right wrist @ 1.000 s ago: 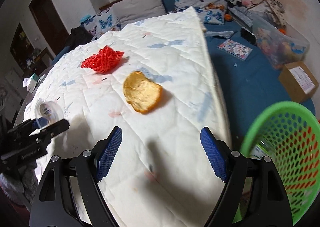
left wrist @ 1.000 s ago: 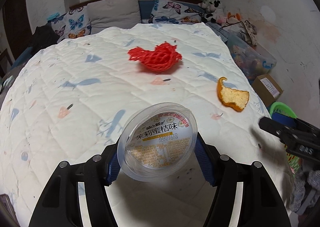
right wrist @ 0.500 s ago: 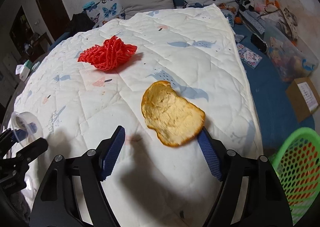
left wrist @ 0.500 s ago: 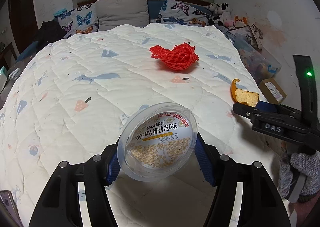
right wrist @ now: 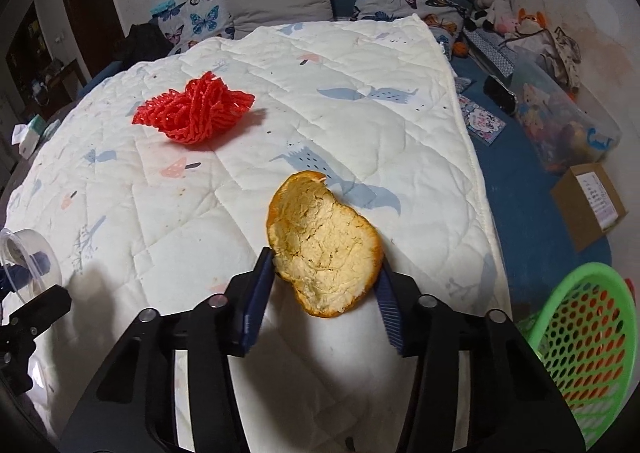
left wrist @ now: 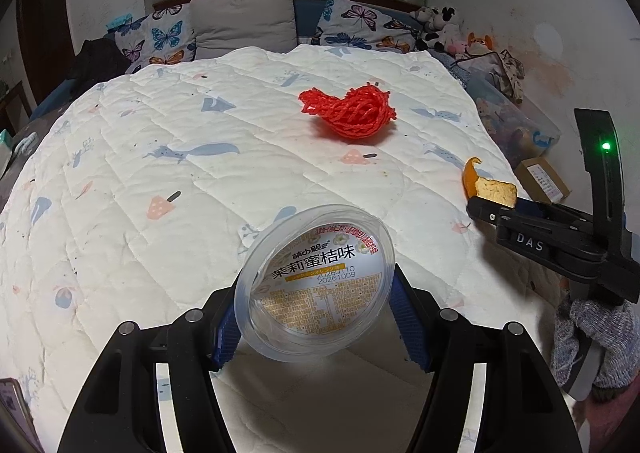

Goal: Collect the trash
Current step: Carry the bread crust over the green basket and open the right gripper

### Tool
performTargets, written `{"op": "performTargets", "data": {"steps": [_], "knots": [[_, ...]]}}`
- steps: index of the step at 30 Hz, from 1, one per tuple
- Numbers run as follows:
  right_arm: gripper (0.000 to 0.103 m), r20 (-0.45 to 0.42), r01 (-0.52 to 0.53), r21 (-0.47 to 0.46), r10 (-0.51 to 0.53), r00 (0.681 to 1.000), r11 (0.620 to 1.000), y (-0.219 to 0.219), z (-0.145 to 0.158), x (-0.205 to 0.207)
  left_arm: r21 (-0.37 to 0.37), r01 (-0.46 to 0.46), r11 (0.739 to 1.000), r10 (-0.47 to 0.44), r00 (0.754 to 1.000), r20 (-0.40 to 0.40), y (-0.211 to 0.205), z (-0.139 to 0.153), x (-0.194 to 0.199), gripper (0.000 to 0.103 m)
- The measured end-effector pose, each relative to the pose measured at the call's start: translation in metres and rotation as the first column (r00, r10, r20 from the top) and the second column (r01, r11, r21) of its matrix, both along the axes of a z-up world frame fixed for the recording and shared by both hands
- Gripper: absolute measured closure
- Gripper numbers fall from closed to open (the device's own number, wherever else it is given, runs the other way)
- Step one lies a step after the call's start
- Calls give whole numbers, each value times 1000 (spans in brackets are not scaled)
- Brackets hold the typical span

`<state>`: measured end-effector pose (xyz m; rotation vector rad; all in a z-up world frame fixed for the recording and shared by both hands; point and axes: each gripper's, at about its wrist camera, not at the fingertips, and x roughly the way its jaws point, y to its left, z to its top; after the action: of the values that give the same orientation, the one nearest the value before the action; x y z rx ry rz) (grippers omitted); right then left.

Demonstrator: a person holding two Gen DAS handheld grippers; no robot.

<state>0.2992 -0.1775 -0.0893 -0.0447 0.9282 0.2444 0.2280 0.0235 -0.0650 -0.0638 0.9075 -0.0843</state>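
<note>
My left gripper [left wrist: 314, 317] is shut on a clear plastic cup [left wrist: 316, 281] with a printed label, held above the white quilt [left wrist: 168, 181]. My right gripper [right wrist: 326, 289] has closed on a piece of orange peel [right wrist: 324, 241] at the quilt's right side; both blue pads touch its edges. The peel [left wrist: 486, 185] and the right gripper [left wrist: 496, 209] also show in the left wrist view. A red foam fruit net [left wrist: 352, 115] lies further back on the quilt, also seen in the right wrist view [right wrist: 194, 113]. The cup [right wrist: 28, 259] shows at the left there.
A green and orange mesh basket [right wrist: 584, 337] stands on the floor at the lower right. A cardboard box [right wrist: 588, 203] and a clear bin of toys [right wrist: 564, 121] sit right of the bed. Pillows [left wrist: 240, 21] line the headboard.
My right gripper moved forward over the orange peel and closed its fingers onto it. The left gripper kept hold of the cup and shifted slightly.
</note>
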Motion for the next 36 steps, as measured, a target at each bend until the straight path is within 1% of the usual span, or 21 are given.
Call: {"op": "performTargets", "data": {"steps": [3, 10, 15, 19, 25, 29, 36], "knots": [[57, 6, 7, 20, -7, 1000, 1000, -8, 5, -9, -3, 5, 1000, -5, 1000, 6, -3, 3, -1, 40], [58, 19, 38, 58, -39, 999, 998, -31, 18, -39, -2, 42, 999, -42, 999, 24, -21, 11, -9, 40], [58, 39, 78, 78, -82, 996, 994, -59, 30, -64, -4, 102, 995, -101, 994, 33, -47, 16, -14, 40], [58, 48, 125, 64, -129, 991, 990, -88, 34, -83, -13, 158, 987, -157, 987, 29, -72, 18, -17, 40], [58, 18, 240, 35, -241, 970, 970, -149, 26, -104, -19, 255, 967, -254, 967, 33, -115, 22, -25, 40], [58, -8, 302, 29, -302, 953, 953, -191, 17, -115, -5, 319, 948, -319, 947, 39, -148, 25, -31, 40], [56, -28, 381, 26, -381, 924, 924, -240, 3, -117, 10, 396, 918, -396, 918, 26, -192, 24, -38, 40]]}}
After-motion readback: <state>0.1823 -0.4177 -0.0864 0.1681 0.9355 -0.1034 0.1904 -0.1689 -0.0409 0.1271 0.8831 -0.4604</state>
